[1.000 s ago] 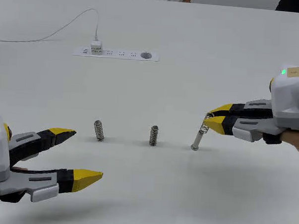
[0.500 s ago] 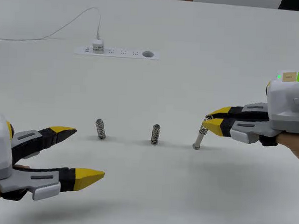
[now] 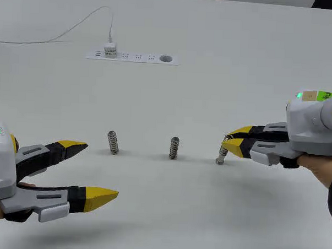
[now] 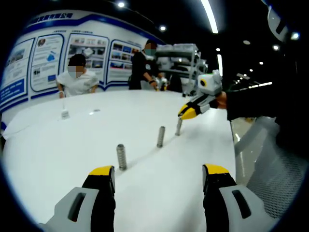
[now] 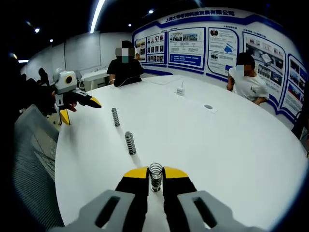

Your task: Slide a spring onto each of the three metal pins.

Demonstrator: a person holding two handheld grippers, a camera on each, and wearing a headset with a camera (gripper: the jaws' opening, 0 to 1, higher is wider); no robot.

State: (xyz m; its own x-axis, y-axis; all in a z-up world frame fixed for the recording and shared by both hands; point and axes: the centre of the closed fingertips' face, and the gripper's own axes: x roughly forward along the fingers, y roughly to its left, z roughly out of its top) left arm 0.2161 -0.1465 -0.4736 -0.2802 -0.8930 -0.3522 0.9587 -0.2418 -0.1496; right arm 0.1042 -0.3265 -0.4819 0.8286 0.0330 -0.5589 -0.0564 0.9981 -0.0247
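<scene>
Spring point(image 5: 155, 176) | clamped in right tool point(image 3: 228, 140) | pin point(image 3: 221, 156) tilted, top toward tool

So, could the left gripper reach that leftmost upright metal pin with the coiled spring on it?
Probably yes: the left gripper, fingers open, points toward the leftmost spring-covered metal pin, with only bare white table between them.

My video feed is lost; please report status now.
Left gripper open, idle. Right gripper shut on spring, over last pin. Nothing in the way.
</scene>
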